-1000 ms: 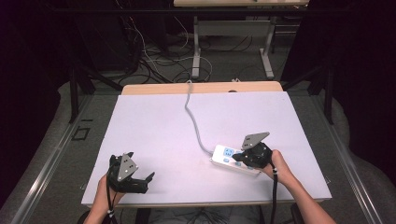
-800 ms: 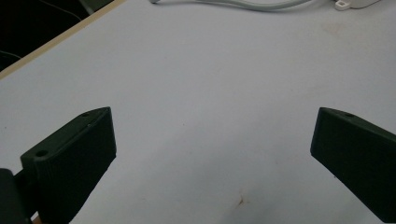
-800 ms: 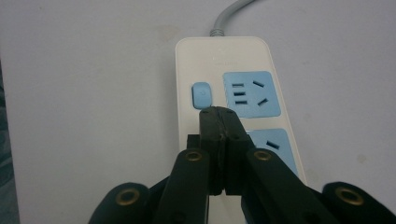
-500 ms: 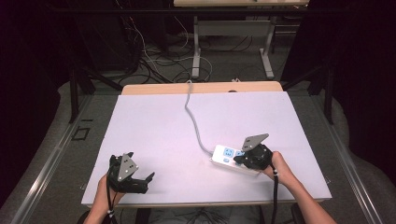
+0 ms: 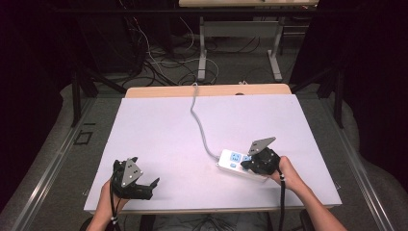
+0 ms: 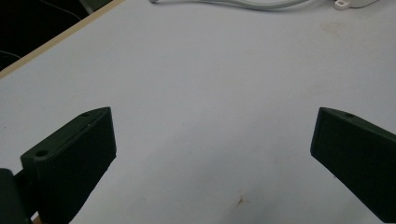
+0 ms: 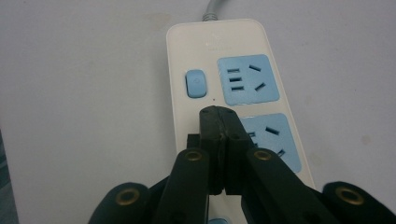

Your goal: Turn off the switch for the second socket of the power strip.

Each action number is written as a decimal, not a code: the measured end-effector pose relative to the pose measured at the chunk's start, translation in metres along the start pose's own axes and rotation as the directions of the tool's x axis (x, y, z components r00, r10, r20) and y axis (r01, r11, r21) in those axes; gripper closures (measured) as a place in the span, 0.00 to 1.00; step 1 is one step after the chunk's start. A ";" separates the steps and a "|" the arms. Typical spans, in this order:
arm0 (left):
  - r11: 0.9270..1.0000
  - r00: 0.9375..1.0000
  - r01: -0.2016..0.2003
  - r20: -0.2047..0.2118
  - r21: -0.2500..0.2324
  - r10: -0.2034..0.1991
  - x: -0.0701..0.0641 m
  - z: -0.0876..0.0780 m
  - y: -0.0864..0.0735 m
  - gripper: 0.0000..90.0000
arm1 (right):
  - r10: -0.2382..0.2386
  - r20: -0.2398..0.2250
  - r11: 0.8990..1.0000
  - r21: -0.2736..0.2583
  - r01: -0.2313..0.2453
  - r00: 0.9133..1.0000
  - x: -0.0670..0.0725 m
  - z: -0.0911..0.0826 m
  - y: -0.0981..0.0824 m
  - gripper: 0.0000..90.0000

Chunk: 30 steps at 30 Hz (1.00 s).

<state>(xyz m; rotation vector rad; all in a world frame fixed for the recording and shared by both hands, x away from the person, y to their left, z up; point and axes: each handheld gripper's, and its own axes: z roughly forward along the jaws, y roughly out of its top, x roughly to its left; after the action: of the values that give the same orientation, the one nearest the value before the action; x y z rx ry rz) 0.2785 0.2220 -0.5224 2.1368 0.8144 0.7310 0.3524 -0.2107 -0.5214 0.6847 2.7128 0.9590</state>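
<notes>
1. The desk (image 5: 159,130) is covered by a white sheet, with a strip of bare wood along its far edge.
2. A grey cable (image 5: 199,126) runs from the far edge down the middle of the desk to a white power strip (image 5: 233,161), which lies on the near right part of the desk.
3. The right gripper (image 7: 219,116) hangs over the strip with its fingers pressed together on nothing, their tips just short of the blue switch (image 7: 195,84).
4. The left gripper (image 5: 131,179) rests at the near left corner, well apart from the strip, with its fingers spread wide over bare sheet.
5. Risk, as I judge it: if the closed tips are meant to press the switch, a slightly off line would land them on the white casing or on the blue socket (image 7: 248,79) beside it. Nothing steadies the strip, so a slanted push could slide it across the sheet.
6. The right gripper view shows the switch, the socket slots and the closed tips clearly. In the high view those are too small to read, but it gives the cable's whole run and how far apart the two hands are. The left gripper view catches only a bend of cable and one white corner at its top edge.
</notes>
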 end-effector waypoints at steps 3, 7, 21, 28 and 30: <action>1.000 1.000 0.003 -0.004 -0.001 -0.003 0.000 0.000 0.000 0.00 | -0.002 -0.006 1.000 -0.007 0.001 1.000 0.000 0.001 0.000 1.00; 1.000 1.000 -0.003 -0.001 0.008 0.003 0.000 0.000 0.000 0.00 | -0.001 0.006 1.000 -0.008 0.001 1.000 0.001 0.001 -0.001 1.00; 1.000 1.000 -0.009 -0.007 0.000 0.009 0.001 -0.001 0.000 0.00 | -0.029 0.018 0.999 -0.013 0.029 0.999 0.006 0.004 0.001 1.00; 1.000 1.000 -0.008 -0.008 0.002 0.008 0.001 -0.001 0.000 0.00 | -0.018 0.009 1.000 -0.019 0.018 1.000 0.005 0.004 0.000 1.00; 1.000 1.000 0.005 0.001 0.001 -0.005 0.001 -0.001 0.000 0.00 | -0.007 0.002 1.000 -0.015 0.007 1.000 0.004 0.004 0.000 1.00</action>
<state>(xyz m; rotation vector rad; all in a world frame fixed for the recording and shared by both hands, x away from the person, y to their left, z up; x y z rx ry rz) 0.2783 0.2229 -0.5217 2.1353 0.8197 0.7268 0.3497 -0.2066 -0.5248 0.6723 2.7019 0.9748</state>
